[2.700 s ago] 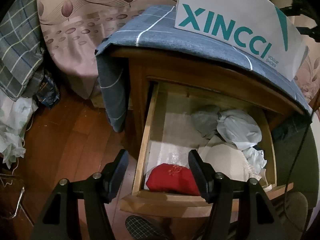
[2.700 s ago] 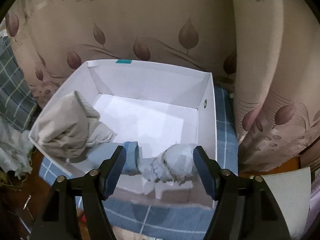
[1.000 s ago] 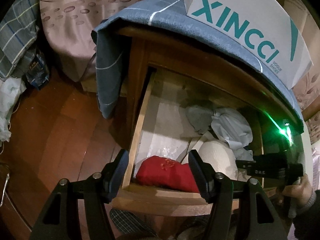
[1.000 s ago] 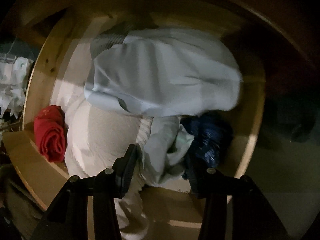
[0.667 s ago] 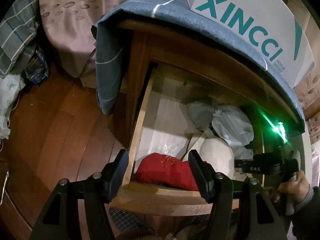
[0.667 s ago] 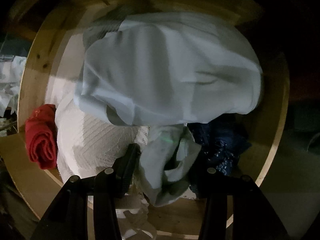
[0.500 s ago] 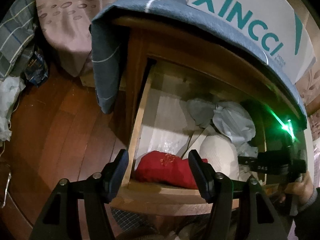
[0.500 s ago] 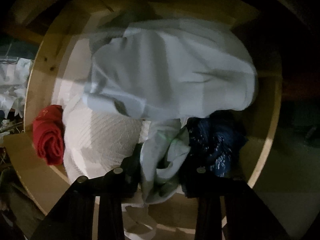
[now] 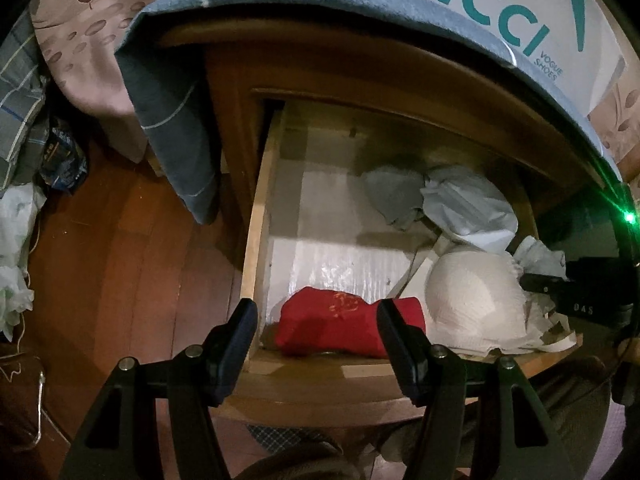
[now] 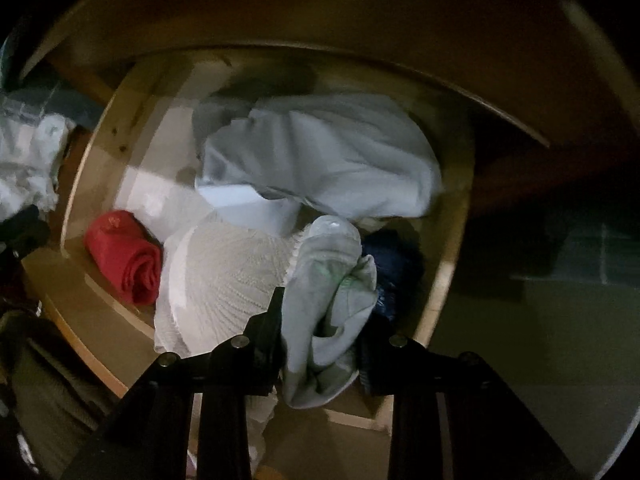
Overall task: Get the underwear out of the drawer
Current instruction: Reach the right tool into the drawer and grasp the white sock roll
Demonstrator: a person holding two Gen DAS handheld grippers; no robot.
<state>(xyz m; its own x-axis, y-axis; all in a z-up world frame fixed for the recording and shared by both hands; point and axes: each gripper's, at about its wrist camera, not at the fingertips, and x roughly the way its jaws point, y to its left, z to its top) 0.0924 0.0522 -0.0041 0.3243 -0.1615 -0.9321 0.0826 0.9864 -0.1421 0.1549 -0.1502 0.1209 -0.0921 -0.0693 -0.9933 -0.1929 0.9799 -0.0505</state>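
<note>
The wooden drawer of the nightstand stands pulled out, with several garments inside. In the right wrist view my right gripper is shut on a pale grey-green piece of underwear, held a little above the drawer's front right corner. Under it lie a white knit garment, a large light blue garment, a dark blue one and a rolled red one. My left gripper hangs open above the red roll at the drawer's front, apart from it. The right gripper shows at that view's right edge.
A white shoebox stands on the grey checked cloth over the nightstand top. Wooden floor lies left of the drawer, with a plastic bag and bedding beyond. The drawer's front rim is just under the left fingers.
My right gripper has shut on the pale underwear and lifted it up off the pile. The left gripper has edged closer over the red roll, still open.
</note>
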